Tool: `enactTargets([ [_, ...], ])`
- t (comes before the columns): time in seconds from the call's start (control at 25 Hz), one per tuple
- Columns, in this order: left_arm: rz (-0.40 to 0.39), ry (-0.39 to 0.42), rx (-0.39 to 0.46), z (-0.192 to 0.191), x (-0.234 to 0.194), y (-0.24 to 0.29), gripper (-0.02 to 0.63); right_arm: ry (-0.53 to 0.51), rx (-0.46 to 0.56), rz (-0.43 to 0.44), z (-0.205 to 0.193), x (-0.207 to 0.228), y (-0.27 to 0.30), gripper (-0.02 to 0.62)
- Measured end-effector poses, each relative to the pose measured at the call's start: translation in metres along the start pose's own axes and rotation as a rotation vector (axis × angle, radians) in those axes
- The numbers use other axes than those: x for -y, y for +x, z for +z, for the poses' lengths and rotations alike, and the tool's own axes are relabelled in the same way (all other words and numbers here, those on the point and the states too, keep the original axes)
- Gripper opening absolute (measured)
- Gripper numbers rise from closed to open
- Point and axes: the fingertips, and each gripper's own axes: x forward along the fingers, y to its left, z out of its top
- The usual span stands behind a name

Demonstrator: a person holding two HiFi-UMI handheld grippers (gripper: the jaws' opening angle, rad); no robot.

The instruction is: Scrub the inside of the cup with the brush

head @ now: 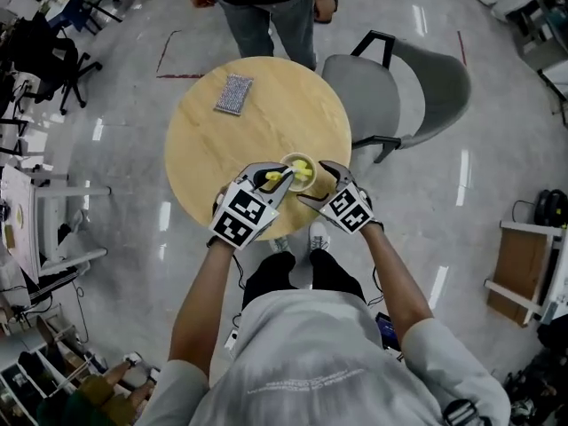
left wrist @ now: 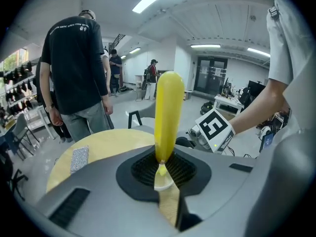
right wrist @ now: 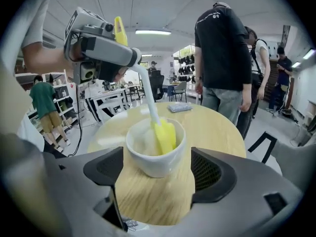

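My left hand-held gripper point(left wrist: 163, 171) is pinched on the yellow handle of the brush point(left wrist: 169, 111), which stands up between the jaws. The white stem slants down from there, and the yellow head sits inside the cup point(right wrist: 155, 158), against its far wall. My right hand-held gripper point(right wrist: 157, 176) is spread wide. The cup stands between its jaws with a gap on each side, so neither pad touches it. The cup is white and upright, and it rests on the round wooden counter point(head: 266, 105) near the edge closest to me, with my two hand-held grippers on either side of it. A grey pad point(head: 233, 94) lies well apart, toward the far side of the counter. A grey chair point(head: 399, 96) stands just beside the counter on my right. A person point(head: 266, 7) in a dark top stands at the far edge.
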Motion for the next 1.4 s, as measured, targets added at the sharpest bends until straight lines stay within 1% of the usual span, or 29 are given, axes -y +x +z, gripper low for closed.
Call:
enactTargets([
  [0.08, 0.020, -0.025, 0.002, -0.005, -0.004, 0.007, 0.049, -0.035, -0.001, 0.024, 0.000, 0.000, 0.009, 0.416],
  [0.28, 0.088, -0.075, 0.038, -0.005, -0.022, 0.009, 0.049, -0.167, -0.021, 0.096, 0.005, -0.004, 0.028, 0.422],
  [0.4, 0.131, -0.085, 0.052, -0.003, -0.028, 0.009, 0.049, -0.157, -0.009, 0.107, 0.004, -0.004, 0.032, 0.422],
  [0.52, 0.143, -0.080, 0.037, -0.006, -0.025, 0.010, 0.051, -0.118, 0.016, 0.103, 0.003, -0.003, 0.033, 0.422],
  [0.64, 0.162, -0.062, 0.016, -0.008, -0.025, 0.008, 0.051, -0.111, 0.028, 0.093, 0.003, -0.002, 0.033, 0.422],
  [0.76, 0.160, -0.039, -0.044, -0.018, -0.019, 0.003, 0.051, -0.108, 0.023, 0.097, 0.003, -0.003, 0.034, 0.422],
  [0.84, 0.146, -0.026, -0.085, -0.024, -0.012, 0.000, 0.050, -0.109, 0.023, 0.095, 0.002, -0.003, 0.033, 0.422],
  [0.92, 0.121, -0.024, -0.108, -0.025, -0.006, -0.003, 0.049, -0.111, 0.027, 0.089, 0.001, -0.002, 0.034, 0.422],
  [1.0, 0.089, -0.044, -0.114, -0.026, -0.003, -0.007, 0.049, -0.113, 0.024, 0.087, 0.002, -0.004, 0.035, 0.422],
  [1.08, 0.054, -0.075, -0.103, -0.021, -0.001, -0.013, 0.050, -0.109, 0.013, 0.085, 0.002, -0.007, 0.035, 0.422],
  [1.16, 0.043, -0.101, -0.073, -0.013, -0.003, -0.014, 0.049, -0.116, 0.007, 0.075, 0.005, -0.007, 0.035, 0.422],
  [1.28, 0.050, -0.136, -0.036, -0.011, -0.008, -0.007, 0.051, -0.122, 0.006, 0.067, 0.005, -0.006, 0.034, 0.422],
  [1.4, 0.086, -0.144, 0.012, -0.003, -0.015, 0.000, 0.050, -0.119, 0.001, 0.066, 0.005, -0.006, 0.034, 0.422],
])
